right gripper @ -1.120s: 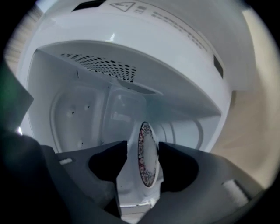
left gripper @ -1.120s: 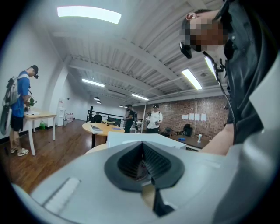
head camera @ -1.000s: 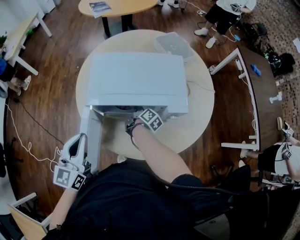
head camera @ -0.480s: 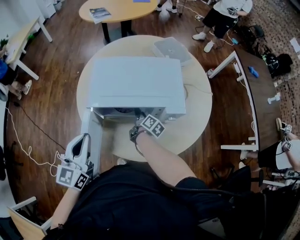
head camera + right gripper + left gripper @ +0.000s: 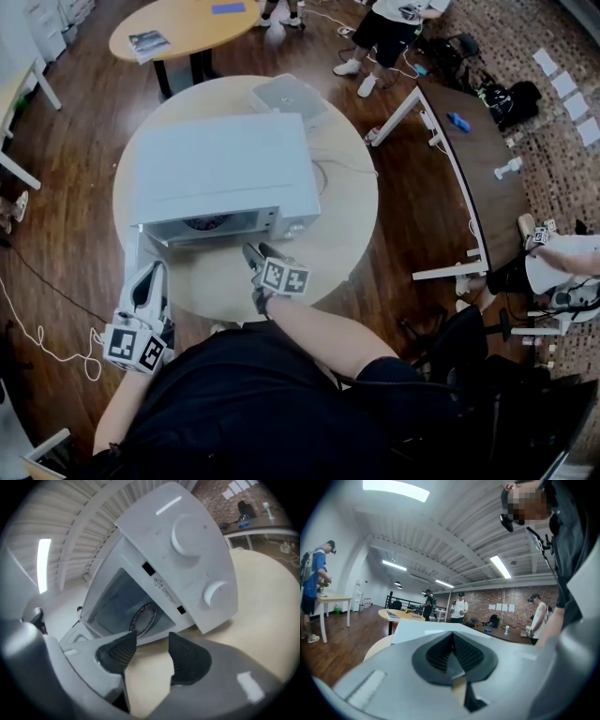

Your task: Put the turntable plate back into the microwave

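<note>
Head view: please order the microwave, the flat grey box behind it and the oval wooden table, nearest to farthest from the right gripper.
1. The microwave, directly before the right gripper.
2. The flat grey box, behind the microwave.
3. The oval wooden table, at the top left.
</note>
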